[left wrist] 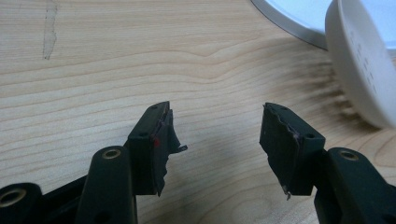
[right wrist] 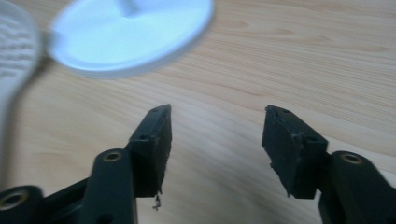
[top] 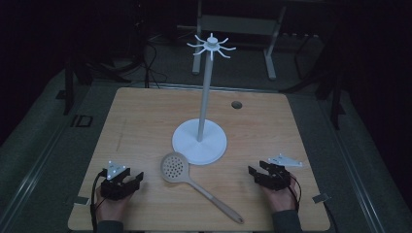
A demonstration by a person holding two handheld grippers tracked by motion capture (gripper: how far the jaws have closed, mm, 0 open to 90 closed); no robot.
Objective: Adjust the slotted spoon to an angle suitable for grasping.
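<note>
A slotted skimmer spoon (top: 194,182) lies flat on the wooden bench (top: 145,116), its perforated round head (top: 174,167) touching or just overlapping the rim of the white hook stand's base (top: 199,141), its long handle (top: 216,201) running toward the near edge. The left gripper (top: 130,180) rests to the left of the head and the right gripper (top: 256,174) well to the right of the handle. Both stand wide open with nothing between the jaws; each gripper view shows bare wood there.

The spoon looks like a light, stiff piece, probably smooth plastic or silicone, so it may slide or swing when pinched. The handle seems the sensible place to take hold, around its middle or nearer the head for balance, since the shallow head offers only a thin rim. Lying low on the wood, the handle likely needs a close, square approach.
</note>
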